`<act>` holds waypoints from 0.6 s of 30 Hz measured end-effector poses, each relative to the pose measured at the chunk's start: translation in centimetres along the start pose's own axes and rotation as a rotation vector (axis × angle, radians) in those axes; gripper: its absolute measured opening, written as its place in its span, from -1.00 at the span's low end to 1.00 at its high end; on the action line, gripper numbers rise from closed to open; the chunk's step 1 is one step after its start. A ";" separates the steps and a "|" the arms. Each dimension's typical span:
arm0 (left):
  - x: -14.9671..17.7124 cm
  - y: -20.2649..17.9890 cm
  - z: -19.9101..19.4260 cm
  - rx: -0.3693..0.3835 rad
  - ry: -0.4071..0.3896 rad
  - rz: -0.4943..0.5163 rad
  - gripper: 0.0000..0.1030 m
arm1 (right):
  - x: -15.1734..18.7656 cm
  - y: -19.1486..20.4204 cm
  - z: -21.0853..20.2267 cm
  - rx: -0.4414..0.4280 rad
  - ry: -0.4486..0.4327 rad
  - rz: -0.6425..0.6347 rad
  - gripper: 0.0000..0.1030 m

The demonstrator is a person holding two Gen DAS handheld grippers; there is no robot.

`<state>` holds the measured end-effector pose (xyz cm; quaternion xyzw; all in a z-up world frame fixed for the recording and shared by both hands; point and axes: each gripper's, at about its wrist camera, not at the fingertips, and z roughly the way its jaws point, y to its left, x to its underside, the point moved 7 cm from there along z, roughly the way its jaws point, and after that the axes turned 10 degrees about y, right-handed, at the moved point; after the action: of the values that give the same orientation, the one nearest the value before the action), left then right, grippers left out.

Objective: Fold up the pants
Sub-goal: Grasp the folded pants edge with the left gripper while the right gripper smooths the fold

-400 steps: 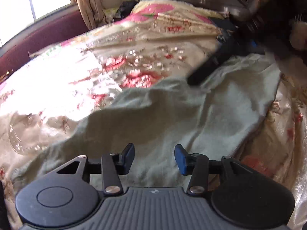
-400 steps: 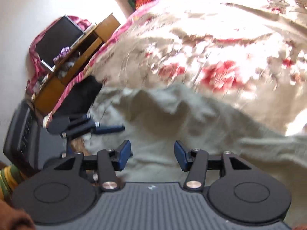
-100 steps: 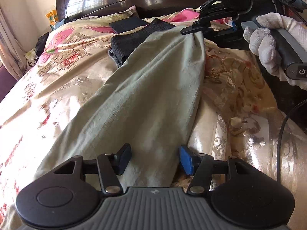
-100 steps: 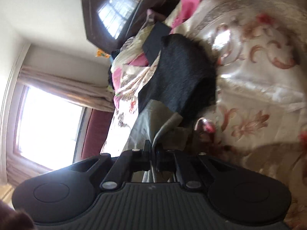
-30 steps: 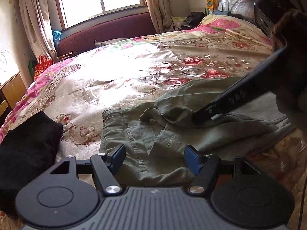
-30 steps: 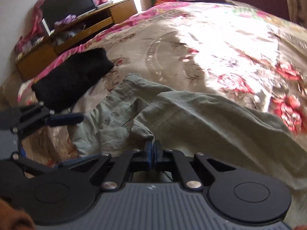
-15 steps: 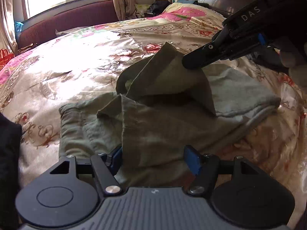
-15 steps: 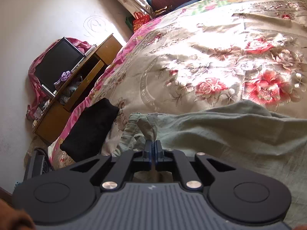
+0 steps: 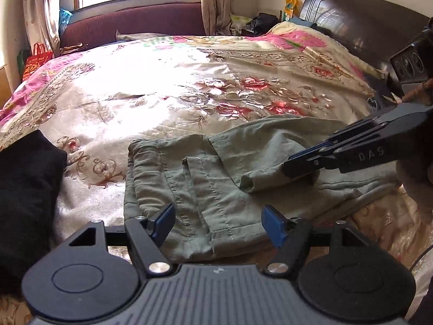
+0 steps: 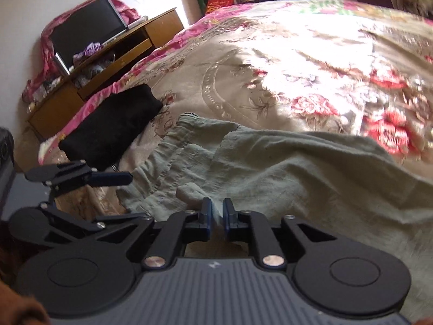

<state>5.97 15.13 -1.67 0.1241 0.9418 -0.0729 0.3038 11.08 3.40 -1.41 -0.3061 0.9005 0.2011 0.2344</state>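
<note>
The grey-green pants [image 9: 216, 178] lie folded on the flowered bedspread [image 9: 162, 86], with the leg end laid back over the waist part. My left gripper [image 9: 219, 223] hovers over the near edge of the pants. Its jaws are opening wide and its pads press on nothing. My right gripper [image 9: 291, 168] comes in from the right, its tips at the hem of the folded-over leg. In the right wrist view the right gripper [image 10: 216, 214] has a narrow gap between its pads, still opening, with the pants [image 10: 270, 168] lying just ahead. The left gripper [image 10: 119, 197] shows at the left there.
A folded black garment [image 9: 24, 189] lies on the bed left of the pants. A wooden cabinet [image 10: 94, 62] with a dark screen stands past the bed's left edge. A dark headboard [image 9: 365, 27] is at the right, a maroon sofa [image 9: 135, 21] under the window.
The right gripper has lowered the lifted leg end onto the pants, and its shut jaws have parted slightly. The left gripper's jaws have widened a little.
</note>
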 end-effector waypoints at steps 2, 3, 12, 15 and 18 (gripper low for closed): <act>0.1 0.1 0.4 0.006 0.022 0.003 0.65 | 0.3 1.4 0.8 0.011 0.012 -0.106 -0.30; 0.1 0.0 0.8 0.015 0.031 0.004 0.65 | 0.5 2.2 1.2 0.007 0.025 -0.150 -0.25; -0.8 0.3 1.4 -0.038 0.030 0.074 0.66 | 1.5 3.0 1.8 0.076 0.059 -0.356 -0.31; -1.4 1.2 1.1 -0.042 0.013 0.056 0.66 | 2.3 3.4 1.5 0.058 0.057 -0.408 -0.14; -2.2 1.5 2.3 -0.024 0.014 0.037 0.66 | 2.1 3.6 2.5 0.095 0.040 -0.425 -0.02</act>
<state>9.43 15.68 -2.34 0.1382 0.9423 -0.0553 0.2998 8.05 6.36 -3.77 -0.4815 0.8287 0.0982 0.2678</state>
